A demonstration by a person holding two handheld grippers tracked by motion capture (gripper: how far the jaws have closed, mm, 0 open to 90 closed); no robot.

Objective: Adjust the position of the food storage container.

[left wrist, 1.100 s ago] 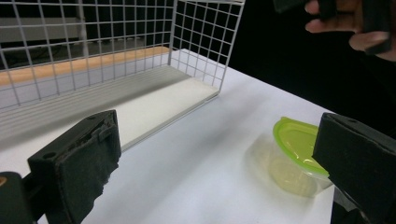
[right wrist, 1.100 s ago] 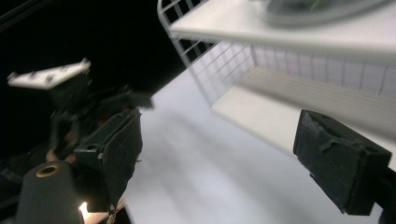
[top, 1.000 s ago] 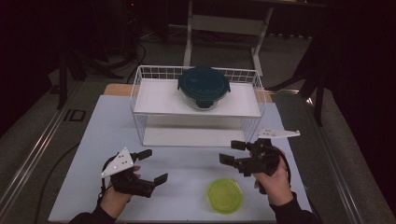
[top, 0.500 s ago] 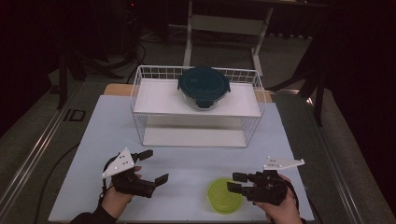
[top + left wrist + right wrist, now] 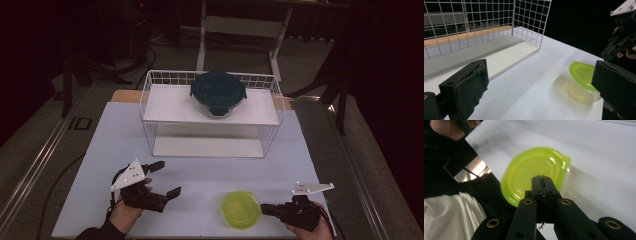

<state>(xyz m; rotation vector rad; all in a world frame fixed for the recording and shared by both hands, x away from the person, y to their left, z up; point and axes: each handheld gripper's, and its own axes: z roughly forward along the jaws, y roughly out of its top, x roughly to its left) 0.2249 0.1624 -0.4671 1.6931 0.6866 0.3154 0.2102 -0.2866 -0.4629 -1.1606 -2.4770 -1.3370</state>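
Right tongs (image 5: 267,209) pressed together beside container (image 5: 241,210) — translucent, lime-green lid, left tongs (image 5: 166,179) spread wide.

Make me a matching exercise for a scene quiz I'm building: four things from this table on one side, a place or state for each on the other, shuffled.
Things:
1. dark teal-lidded container
2. yellow-green lidded container
3. left tongs
4. right tongs

Places or states:
A. jaws shut, beside the yellow-green lid
B. on the wire rack's upper shelf
C. jaws wide open, holding nothing
D. on the table's near edge

Pairs: 1-B, 2-D, 3-C, 4-A
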